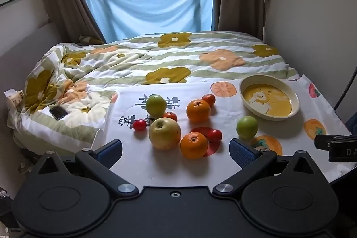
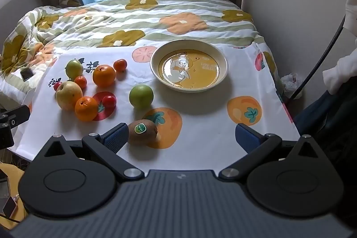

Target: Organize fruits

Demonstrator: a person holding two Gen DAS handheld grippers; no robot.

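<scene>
The fruit lies in a loose group on a white fruit-print cloth (image 1: 290, 137). In the group are a yellow apple (image 1: 164, 133), two oranges (image 1: 193, 145) (image 1: 198, 110), a green apple (image 1: 156, 104), small tangerines and red tomatoes (image 1: 214, 135). Another green apple (image 2: 141, 96) sits alone, closer to the empty cream-and-yellow bowl (image 2: 188, 66). A brown kiwi (image 2: 142, 132) with a green sticker lies right beside the left pad of my open right gripper (image 2: 181, 136). My left gripper (image 1: 176, 150) stands open just short of the yellow apple and the near orange, holding nothing.
The cloth covers a small table set against a bed with a floral quilt (image 1: 169, 59). A phone (image 1: 58, 112) lies on the quilt at left. A wall, a black cable (image 2: 321, 55) and a person's white sleeve (image 2: 339, 73) close in the right side.
</scene>
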